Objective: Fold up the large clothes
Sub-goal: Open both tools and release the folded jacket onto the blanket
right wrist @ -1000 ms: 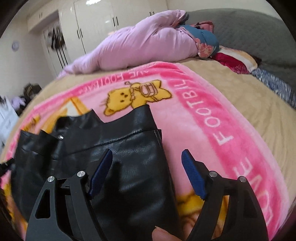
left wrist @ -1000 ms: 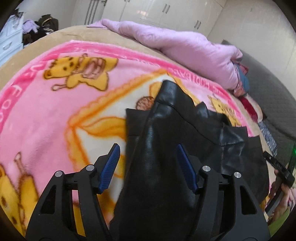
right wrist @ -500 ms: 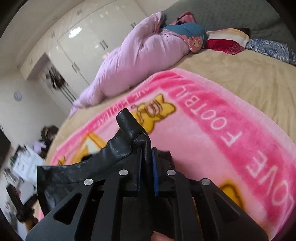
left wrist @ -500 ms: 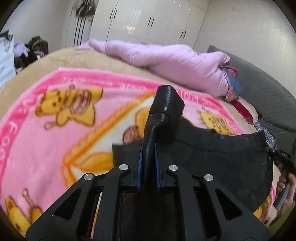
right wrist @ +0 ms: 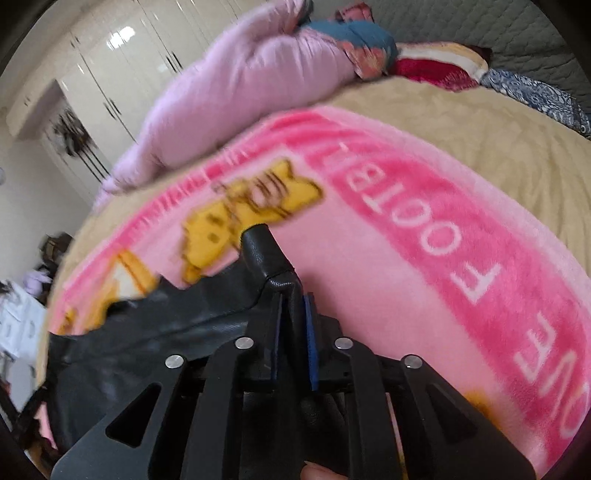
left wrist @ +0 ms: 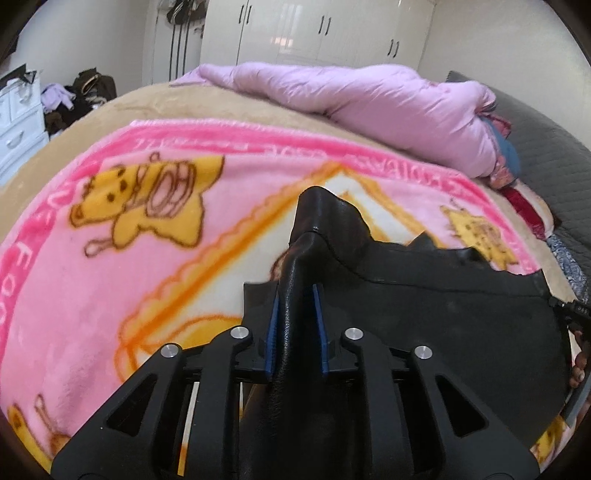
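A black leather garment [left wrist: 424,306] hangs stretched between my two grippers above a pink cartoon blanket [left wrist: 110,258] on the bed. My left gripper [left wrist: 295,291] is shut on one corner of the garment, which sticks up past the blue pads [left wrist: 272,328]. My right gripper [right wrist: 293,299] is shut on the other corner of the garment [right wrist: 155,343]; the right gripper also shows at the right edge of the left wrist view [left wrist: 569,310]. The garment's lower part is hidden behind the gripper bodies.
A lilac duvet [left wrist: 369,96] lies along the far side of the bed, with coloured pillows [right wrist: 436,66] and a grey headboard [left wrist: 546,147] to the right. White wardrobes [left wrist: 314,33] stand behind. A white drawer unit [left wrist: 18,122] and piled clothes stand left.
A second ago both grippers were open over the garment lying on the blanket. Both shut on its corners and lifted it; now it hangs raised and spread between them.
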Action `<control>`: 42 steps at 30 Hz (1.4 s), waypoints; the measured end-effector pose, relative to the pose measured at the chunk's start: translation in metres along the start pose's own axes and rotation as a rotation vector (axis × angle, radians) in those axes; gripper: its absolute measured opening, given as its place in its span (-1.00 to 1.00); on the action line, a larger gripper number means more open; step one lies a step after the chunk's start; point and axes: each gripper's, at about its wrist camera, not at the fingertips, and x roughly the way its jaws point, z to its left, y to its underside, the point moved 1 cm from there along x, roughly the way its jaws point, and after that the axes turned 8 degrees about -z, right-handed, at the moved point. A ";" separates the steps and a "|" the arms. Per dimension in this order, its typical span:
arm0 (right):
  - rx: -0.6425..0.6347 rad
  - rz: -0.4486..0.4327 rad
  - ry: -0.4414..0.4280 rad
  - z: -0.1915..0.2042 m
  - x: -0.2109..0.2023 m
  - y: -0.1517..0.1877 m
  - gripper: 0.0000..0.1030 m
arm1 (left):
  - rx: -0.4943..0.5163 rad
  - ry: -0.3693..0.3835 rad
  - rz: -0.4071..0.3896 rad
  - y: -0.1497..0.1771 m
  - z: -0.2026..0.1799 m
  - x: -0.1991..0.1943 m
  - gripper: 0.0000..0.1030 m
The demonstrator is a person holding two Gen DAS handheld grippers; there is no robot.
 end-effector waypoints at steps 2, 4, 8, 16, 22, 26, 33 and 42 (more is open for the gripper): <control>-0.012 0.008 0.019 -0.002 0.008 0.007 -0.68 | -0.005 -0.009 0.015 0.007 0.003 0.007 -0.71; -0.019 0.007 0.021 -0.002 0.008 0.009 -0.64 | -0.015 -0.011 0.023 0.013 0.006 0.011 -0.65; -0.056 0.001 0.044 -0.001 0.007 0.014 -0.54 | -0.067 -0.007 0.028 0.022 0.017 0.016 -0.42; -0.006 0.041 0.114 -0.015 0.006 0.017 0.19 | -0.092 -0.035 0.013 0.022 0.021 -0.001 0.09; 0.012 0.042 0.137 -0.023 -0.009 0.016 0.46 | -0.053 -0.055 -0.012 0.020 0.013 -0.026 0.46; 0.006 0.032 0.129 -0.024 -0.021 0.017 0.51 | -0.053 -0.044 -0.012 0.016 0.006 -0.036 0.58; 0.023 0.022 0.098 -0.033 -0.043 0.018 0.67 | -0.003 -0.056 -0.024 0.012 -0.010 -0.053 0.65; 0.027 -0.066 0.104 -0.039 -0.079 0.015 0.74 | 0.013 -0.031 -0.051 0.008 -0.024 -0.079 0.82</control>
